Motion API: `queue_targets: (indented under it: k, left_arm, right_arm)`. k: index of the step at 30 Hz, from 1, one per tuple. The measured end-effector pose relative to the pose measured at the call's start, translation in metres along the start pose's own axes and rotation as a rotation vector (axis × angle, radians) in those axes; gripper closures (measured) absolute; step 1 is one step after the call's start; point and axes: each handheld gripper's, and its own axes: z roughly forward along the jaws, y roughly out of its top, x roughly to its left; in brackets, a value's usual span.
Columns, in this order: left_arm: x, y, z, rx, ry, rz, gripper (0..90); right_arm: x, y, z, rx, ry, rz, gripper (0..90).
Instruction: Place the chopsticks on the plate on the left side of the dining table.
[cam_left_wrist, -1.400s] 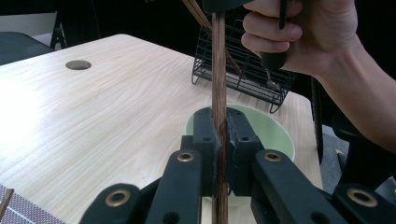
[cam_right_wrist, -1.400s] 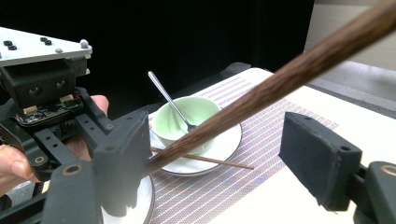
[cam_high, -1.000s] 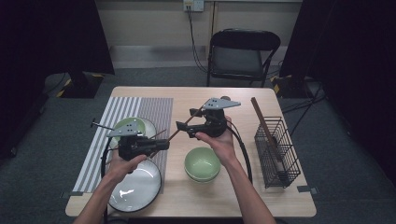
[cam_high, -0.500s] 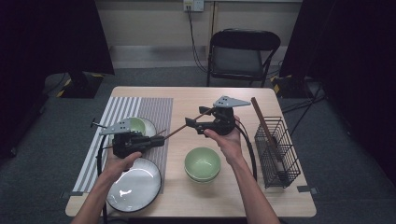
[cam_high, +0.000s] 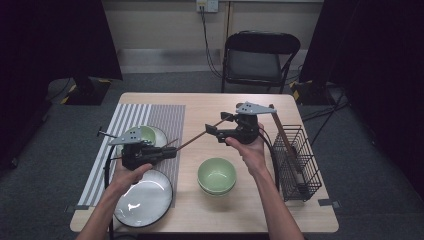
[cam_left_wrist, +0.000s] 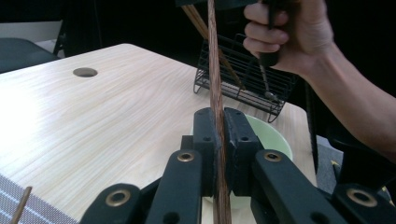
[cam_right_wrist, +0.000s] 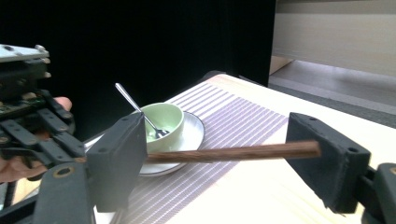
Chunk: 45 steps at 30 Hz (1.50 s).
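- Here, in the high view, my forearms reach over the worktop (cam_high: 305, 210); my left claw (cam_high: 170, 150) and right claw (cam_high: 212, 131) share one chopstick (cam_high: 192, 141) held level between them, above one plate (cam_high: 145, 202), two stacked bowls (cam_high: 216, 175) and one basket (cam_high: 297, 160).
- In the left claw view, my jaws are clamped on the chopstick (cam_left_wrist: 215, 93).
- In the right claw view, my jaws stand wide, the chopstick (cam_right_wrist: 233, 152) spanning the gap, its end at one pad.
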Motion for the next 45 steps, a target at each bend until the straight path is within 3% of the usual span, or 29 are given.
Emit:
queue_targets:
  k: [14,27,37,45]
  left_arm:
    - [0.001,0.000,-0.002,0.001,0.008,0.004,84.6]
    - [0.007,-0.003,-0.006,0.005,0.044,0.003,84.6]
    - [0.010,-0.008,-0.014,0.024,0.071,0.003,84.6]
    - [0.013,-0.014,-0.030,0.052,0.108,0.009,84.6]
  right_arm:
    - [-0.008,-0.014,0.002,0.026,-0.029,0.014,21.1]
    - [-0.011,-0.018,-0.001,0.032,-0.048,0.022,18.4]
    - [-0.015,-0.026,-0.004,0.080,-0.084,0.009,16.5]
    - [-0.024,-0.045,-0.005,0.118,-0.120,0.036,16.5]
